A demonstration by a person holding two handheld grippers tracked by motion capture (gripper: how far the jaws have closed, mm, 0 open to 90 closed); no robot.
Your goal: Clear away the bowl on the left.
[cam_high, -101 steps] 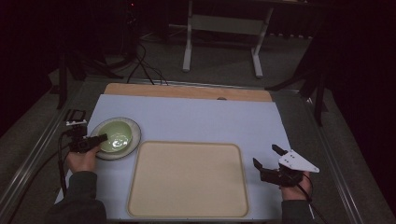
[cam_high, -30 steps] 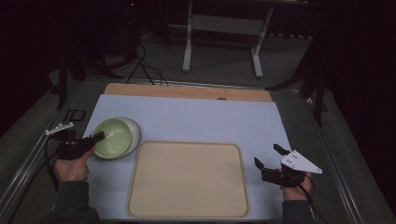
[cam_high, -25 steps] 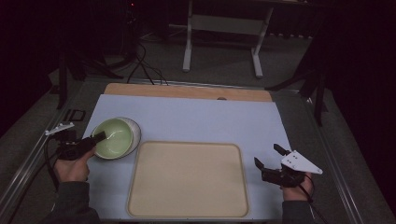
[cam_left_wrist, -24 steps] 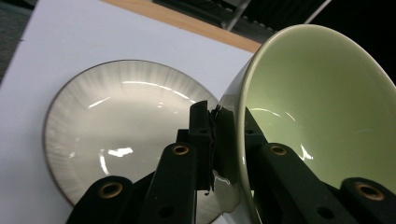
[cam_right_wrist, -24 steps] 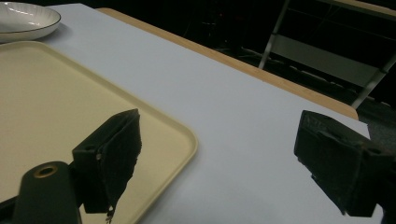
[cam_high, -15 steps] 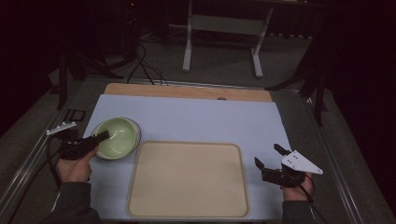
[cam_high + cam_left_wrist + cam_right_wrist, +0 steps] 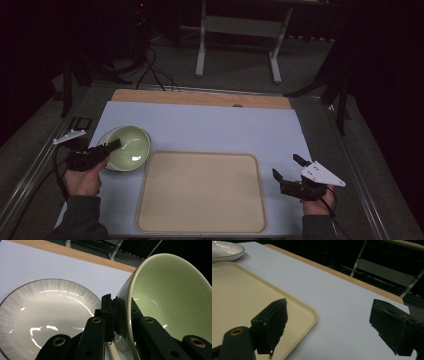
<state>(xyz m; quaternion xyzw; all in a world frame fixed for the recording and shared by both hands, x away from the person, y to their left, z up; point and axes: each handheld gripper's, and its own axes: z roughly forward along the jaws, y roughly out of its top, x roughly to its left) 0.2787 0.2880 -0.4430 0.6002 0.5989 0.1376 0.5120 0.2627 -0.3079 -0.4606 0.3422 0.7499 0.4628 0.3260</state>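
Pale green bowl (image 7: 129,148), glossy glazed ceramic with a rounded wall, tilted on its side above a white plate (image 7: 45,315) at the left of the table (image 7: 210,125), just beside the tray's near-left corner. The plate is round and shallow, with fine radial fluting and a thin dark rim line; highlights show a smooth glaze. Left gripper (image 7: 111,146): its black jaws are clamped tight on the bowl's rim, one pad inside the wall and one outside, as seen in the left gripper view (image 7: 117,315). The tray (image 7: 200,192) is a matte cream rectangle with rounded corners and a low raised lip, lying on the light blue-grey table cover; a strip of bare wood edges the far side. Right gripper (image 7: 291,171): jaws spread wide, holding nothing, hovering over the table cover just right of the tray.
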